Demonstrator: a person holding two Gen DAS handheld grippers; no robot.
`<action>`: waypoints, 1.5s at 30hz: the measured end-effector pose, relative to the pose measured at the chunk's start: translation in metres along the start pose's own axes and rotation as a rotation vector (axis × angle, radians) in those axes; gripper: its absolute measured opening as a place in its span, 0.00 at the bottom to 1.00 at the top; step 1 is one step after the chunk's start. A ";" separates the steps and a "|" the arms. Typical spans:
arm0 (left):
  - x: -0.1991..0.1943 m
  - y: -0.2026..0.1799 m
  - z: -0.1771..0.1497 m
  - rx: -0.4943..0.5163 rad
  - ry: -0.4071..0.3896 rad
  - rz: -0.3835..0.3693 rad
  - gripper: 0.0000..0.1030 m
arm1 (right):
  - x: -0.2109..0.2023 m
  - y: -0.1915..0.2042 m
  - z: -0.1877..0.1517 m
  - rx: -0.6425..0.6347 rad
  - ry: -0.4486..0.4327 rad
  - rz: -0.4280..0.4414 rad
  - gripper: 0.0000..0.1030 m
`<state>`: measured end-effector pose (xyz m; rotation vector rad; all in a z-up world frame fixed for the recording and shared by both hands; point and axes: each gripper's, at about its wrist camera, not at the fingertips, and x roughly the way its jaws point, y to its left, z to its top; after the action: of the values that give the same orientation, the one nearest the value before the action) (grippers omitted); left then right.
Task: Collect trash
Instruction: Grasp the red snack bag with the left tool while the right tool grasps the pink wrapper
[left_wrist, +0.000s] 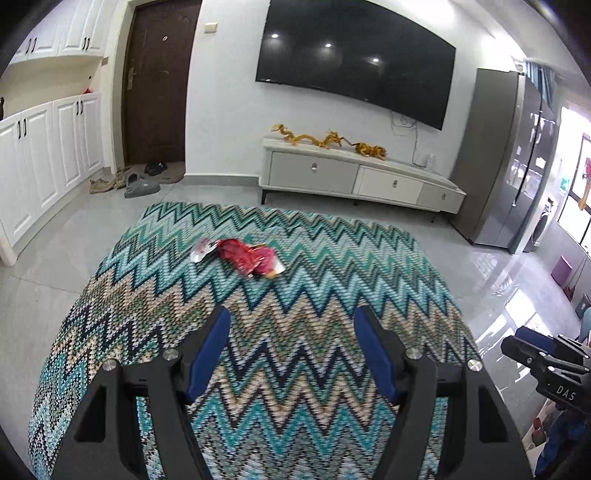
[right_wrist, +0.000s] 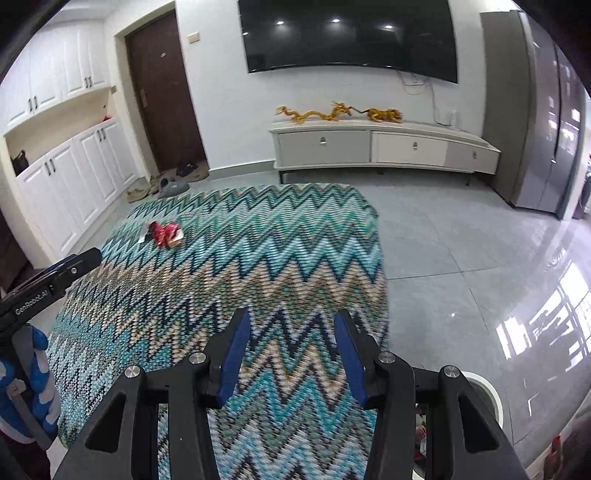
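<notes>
A crumpled red and silver wrapper (left_wrist: 242, 256) lies on the table covered with a teal zigzag cloth (left_wrist: 332, 266); it also shows in the right wrist view (right_wrist: 164, 233) at the far left of the cloth (right_wrist: 277, 240). My left gripper (left_wrist: 291, 321) is open and empty, hovering over the near part of the cloth, well short of the wrapper. My right gripper (right_wrist: 291, 323) is open and empty over the cloth's near right side. A white-rimmed bin (right_wrist: 487, 397) with bits of trash inside sits on the floor just right of the right gripper.
A white TV stand (left_wrist: 362, 177) with gold dragon ornaments stands at the far wall under a wall TV (left_wrist: 354, 59). A grey fridge (left_wrist: 506, 158) is at right. Shoes (left_wrist: 129, 181) lie by the brown door. White cabinets (left_wrist: 44, 155) line the left wall.
</notes>
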<state>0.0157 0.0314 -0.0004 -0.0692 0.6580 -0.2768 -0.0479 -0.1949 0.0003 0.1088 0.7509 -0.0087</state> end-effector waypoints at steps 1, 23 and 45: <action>0.003 0.004 -0.001 -0.004 0.006 0.006 0.66 | 0.004 0.004 0.002 -0.010 0.005 0.008 0.44; 0.119 0.104 0.040 -0.231 0.182 -0.124 0.66 | 0.133 0.085 0.070 -0.191 0.050 0.293 0.44; 0.199 0.137 0.049 -0.401 0.211 -0.026 0.44 | 0.216 0.101 0.105 -0.156 0.078 0.438 0.42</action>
<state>0.2280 0.1072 -0.1004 -0.4372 0.9163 -0.1744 0.1860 -0.0986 -0.0613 0.1240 0.7901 0.4724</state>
